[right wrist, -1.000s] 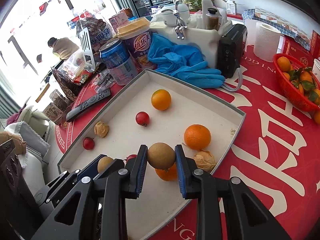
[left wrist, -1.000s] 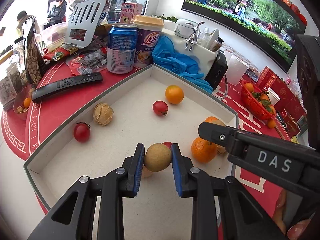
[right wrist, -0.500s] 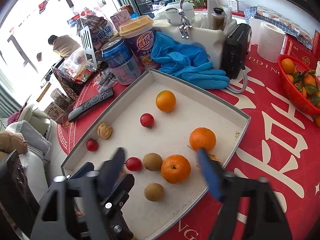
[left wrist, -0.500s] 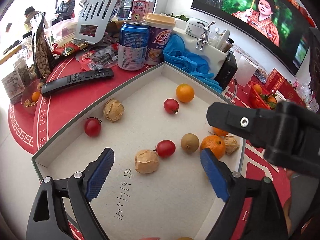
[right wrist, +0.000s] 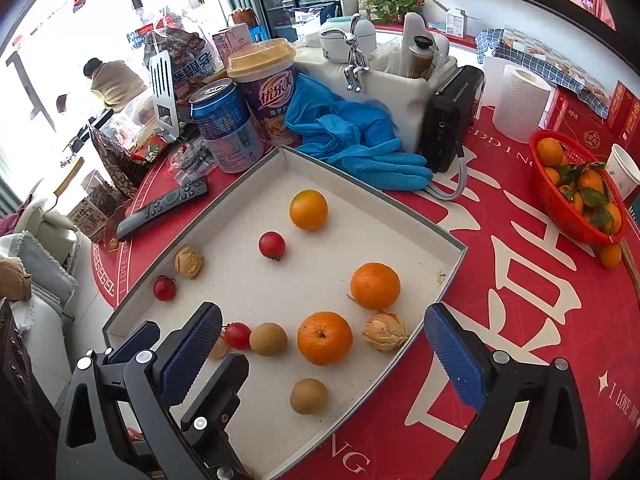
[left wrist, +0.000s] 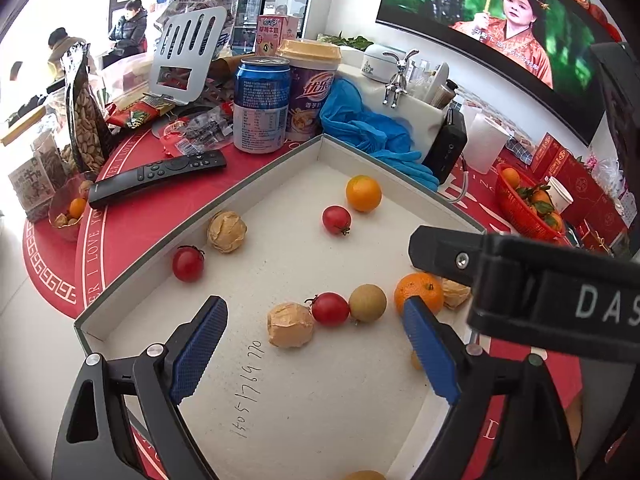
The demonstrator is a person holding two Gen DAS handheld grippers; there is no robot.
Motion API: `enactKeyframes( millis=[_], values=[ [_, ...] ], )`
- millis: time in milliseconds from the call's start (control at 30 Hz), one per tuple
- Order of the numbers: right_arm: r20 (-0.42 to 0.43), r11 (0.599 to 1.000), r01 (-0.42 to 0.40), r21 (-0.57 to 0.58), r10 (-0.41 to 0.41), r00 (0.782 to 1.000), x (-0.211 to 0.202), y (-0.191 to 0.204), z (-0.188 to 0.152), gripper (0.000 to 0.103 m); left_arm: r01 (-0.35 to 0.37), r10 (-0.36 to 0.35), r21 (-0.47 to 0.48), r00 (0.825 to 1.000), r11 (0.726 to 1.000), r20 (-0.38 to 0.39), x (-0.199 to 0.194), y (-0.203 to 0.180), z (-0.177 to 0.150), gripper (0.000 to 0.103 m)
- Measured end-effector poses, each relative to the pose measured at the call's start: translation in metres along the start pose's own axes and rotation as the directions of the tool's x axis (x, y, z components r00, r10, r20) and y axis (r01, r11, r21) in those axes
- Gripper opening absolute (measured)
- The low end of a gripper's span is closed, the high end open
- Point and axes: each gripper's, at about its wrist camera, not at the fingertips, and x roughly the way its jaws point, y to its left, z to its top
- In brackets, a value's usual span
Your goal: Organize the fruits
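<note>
- White cardboard tray (right wrist: 448, 240) on a red tablecloth (right wrist: 520, 280), holding scattered fruit.
- Left gripper (left wrist: 316, 350) hovers over the tray's near end, jaws spread wide, holding nothing.
- Right gripper (right wrist: 324, 344) is likewise wide open and empty.
- Near the front of the tray lie, in a loose row, a papery husked fruit (left wrist: 290, 325), a cherry tomato (left wrist: 330, 309) and a brown longan (left wrist: 367, 303), with a mandarin (right wrist: 325, 337) beside them; a second longan (right wrist: 308, 396) sits apart.
- Judgement: this is between picks; the next move calls for choosing one loose fruit and closing on it gently.
</note>
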Motion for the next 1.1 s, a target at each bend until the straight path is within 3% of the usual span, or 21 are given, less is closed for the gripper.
enactKeyframes(
  millis=[633, 1100],
  values=[
    [-0.014, 0.998, 0.048, -0.048, -0.048, 0.999, 0.0037, 0.006, -0.004, 0.102, -0.065, 0.065, 0.04, 0.998, 0.997, 0.007, 0.0028, -0.0048, -0.0023, 0.091],
    [-0.024, 0.996, 0.073, -0.044, -0.074, 0.997, 0.0049, 0.0004, -0.0062, 0.102, -0.057, 0.057, 0.048, 0.998, 0.997, -0.01, 0.0066, -0.0057, -0.0034, 0.091]
  ],
)
